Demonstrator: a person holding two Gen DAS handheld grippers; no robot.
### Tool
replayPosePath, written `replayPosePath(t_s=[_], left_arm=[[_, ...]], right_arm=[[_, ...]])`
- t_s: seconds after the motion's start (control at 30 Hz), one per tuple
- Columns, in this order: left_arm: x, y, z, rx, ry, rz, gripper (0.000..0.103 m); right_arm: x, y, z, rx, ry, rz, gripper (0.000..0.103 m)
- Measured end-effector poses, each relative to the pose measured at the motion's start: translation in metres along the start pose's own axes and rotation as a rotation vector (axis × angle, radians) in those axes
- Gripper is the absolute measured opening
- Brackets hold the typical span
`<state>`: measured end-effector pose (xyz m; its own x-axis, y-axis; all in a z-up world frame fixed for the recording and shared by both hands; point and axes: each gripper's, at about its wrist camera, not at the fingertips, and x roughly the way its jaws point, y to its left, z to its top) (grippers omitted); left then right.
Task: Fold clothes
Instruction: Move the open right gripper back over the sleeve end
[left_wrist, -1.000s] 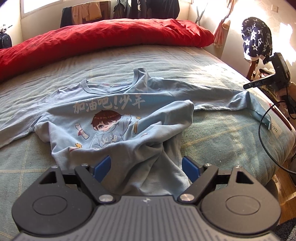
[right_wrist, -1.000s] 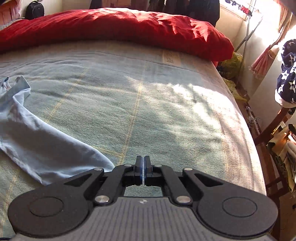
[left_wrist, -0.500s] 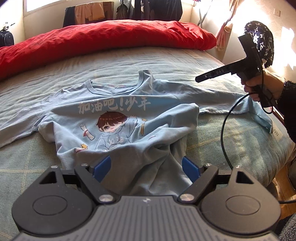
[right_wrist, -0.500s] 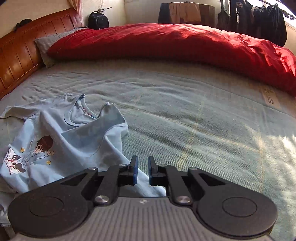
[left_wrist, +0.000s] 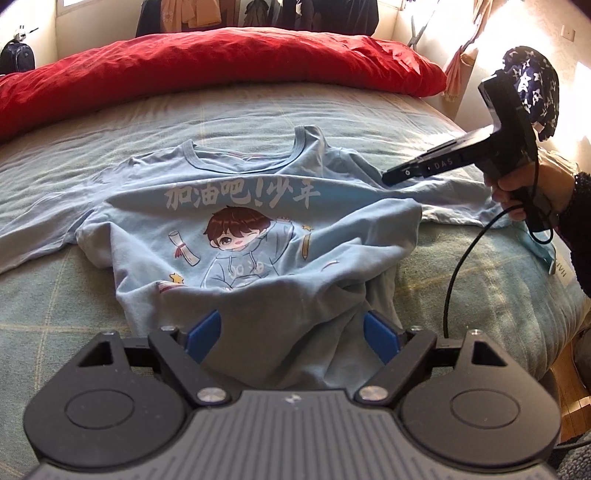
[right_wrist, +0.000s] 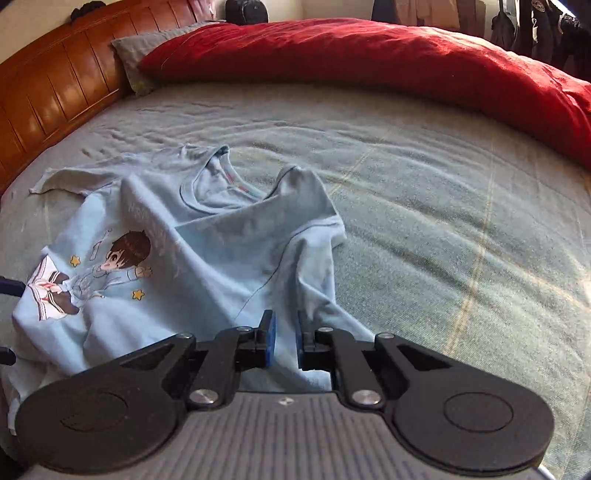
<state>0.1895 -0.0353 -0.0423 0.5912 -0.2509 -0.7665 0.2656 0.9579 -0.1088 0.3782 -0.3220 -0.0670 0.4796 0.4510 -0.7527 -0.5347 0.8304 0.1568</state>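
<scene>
A pale blue shirt (left_wrist: 258, 221) lies rumpled on the green bed (right_wrist: 443, 221), a red duvet (left_wrist: 221, 62) heaped behind it. The left gripper (left_wrist: 291, 332) hangs over its hem, jaws wide and empty. The right gripper (right_wrist: 282, 334) (marked "DAS" in the left view) has jaws narrowly parted over the sleeve — only its own view shows the wooden headboard (right_wrist: 48, 88).

You get hard sunlight from the right in the left wrist view, blowing out the wall (left_wrist: 576, 44) to white glare. Sun patches dapple the bed (right_wrist: 480, 229). Fisheye bending curves both frames' edges; focus stays fairly sharp throughout.
</scene>
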Motion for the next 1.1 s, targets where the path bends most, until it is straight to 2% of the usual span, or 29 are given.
replayPosePath(t_s=[0.07,0.17,0.3,0.4,0.5,0.57,0.6,0.63,0.67,0.83,0.9,0.97,1.0,1.1], left_arm=[[0.0,-0.001,0.0,0.002,-0.001,-0.005,0.085],[0.001,0.0,-0.002,-0.003,0.003,-0.008,0.085],[0.004,0.003,-0.004,-0.01,0.014,0.0,0.085],[0.006,0.007,-0.006,-0.017,0.023,0.008,0.085],[0.009,0.01,-0.007,-0.024,0.03,0.015,0.085],[0.011,0.011,-0.007,-0.029,0.033,0.02,0.085],[0.012,0.01,-0.007,-0.028,0.034,0.019,0.085],[0.013,0.01,-0.007,-0.026,0.035,0.016,0.085],[0.013,0.01,-0.007,-0.025,0.035,0.015,0.085],[0.011,0.011,-0.008,-0.029,0.029,0.01,0.085],[0.01,0.011,-0.008,-0.029,0.029,0.011,0.085],[0.009,0.012,-0.008,-0.031,0.028,0.012,0.085],[0.009,0.013,-0.009,-0.033,0.027,0.012,0.085],[0.007,0.014,-0.009,-0.037,0.024,0.012,0.085]], right_arm=[[-0.003,-0.016,0.009,0.052,-0.043,-0.031,0.015],[0.01,-0.035,0.017,0.127,-0.053,-0.024,0.02],[0.039,-0.03,0.013,0.125,-0.03,-0.023,0.026],[0.045,-0.016,0.009,0.093,-0.041,-0.038,0.037],[0.046,-0.001,0.007,0.034,-0.027,-0.085,0.038],[0.044,0.008,0.008,-0.005,-0.03,-0.13,0.03],[0.042,0.011,0.009,-0.025,-0.036,-0.157,0.017],[0.04,0.015,0.01,-0.044,-0.042,-0.184,0.008],[0.038,0.018,0.011,-0.063,-0.048,-0.211,0.004],[0.028,0.034,0.016,-0.151,-0.082,-0.344,0.003],[0.017,0.024,0.024,-0.088,-0.14,-0.352,0.004],[0.007,0.012,0.028,-0.024,-0.159,-0.273,0.008],[0.005,0.009,0.029,-0.017,-0.163,-0.293,0.013],[-0.003,-0.003,0.025,0.015,-0.17,-0.334,0.013]])
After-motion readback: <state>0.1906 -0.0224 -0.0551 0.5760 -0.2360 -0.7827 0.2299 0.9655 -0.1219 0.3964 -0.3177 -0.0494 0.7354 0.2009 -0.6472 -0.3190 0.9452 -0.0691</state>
